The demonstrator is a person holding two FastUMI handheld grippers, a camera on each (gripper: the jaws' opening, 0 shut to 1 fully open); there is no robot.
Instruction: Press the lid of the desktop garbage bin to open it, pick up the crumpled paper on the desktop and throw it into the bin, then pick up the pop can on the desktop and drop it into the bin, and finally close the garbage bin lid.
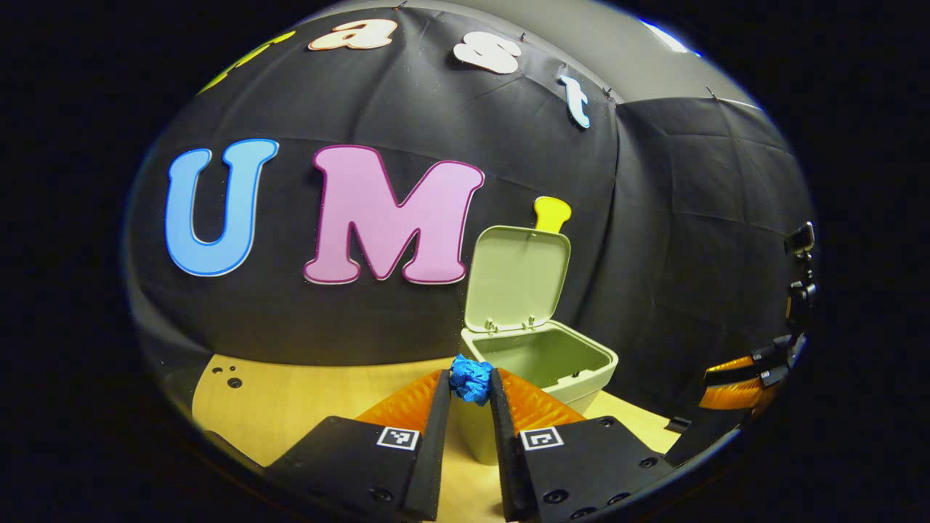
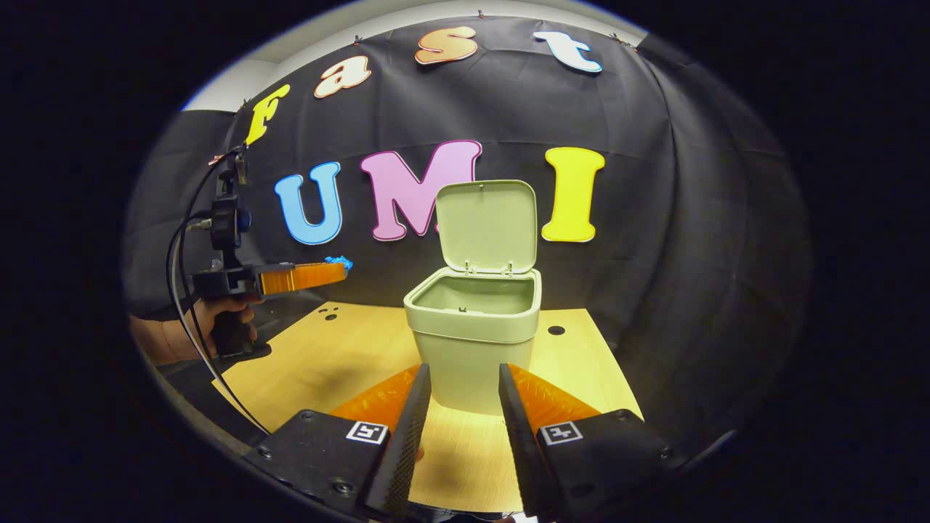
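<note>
— Where is the crumpled paper (image 1: 471,380)?

— Pinched between the jaws of the left gripper (image 1: 471,388), lifted off the table (image 1: 305,399) and just in front of the garbage bin (image 1: 541,363). It looks light and soft (it gives under pressure), so a hold across its middle should do, and I judge it will fall freely once released.

— And the bin?

— Its lid (image 2: 487,225) stands upright. What shows of the inside looks bare, though the bottom is hidden.

— The other hand?

— The right gripper (image 2: 463,403) hangs in front of the bin, jaws apart, gripping nothing.
</note>
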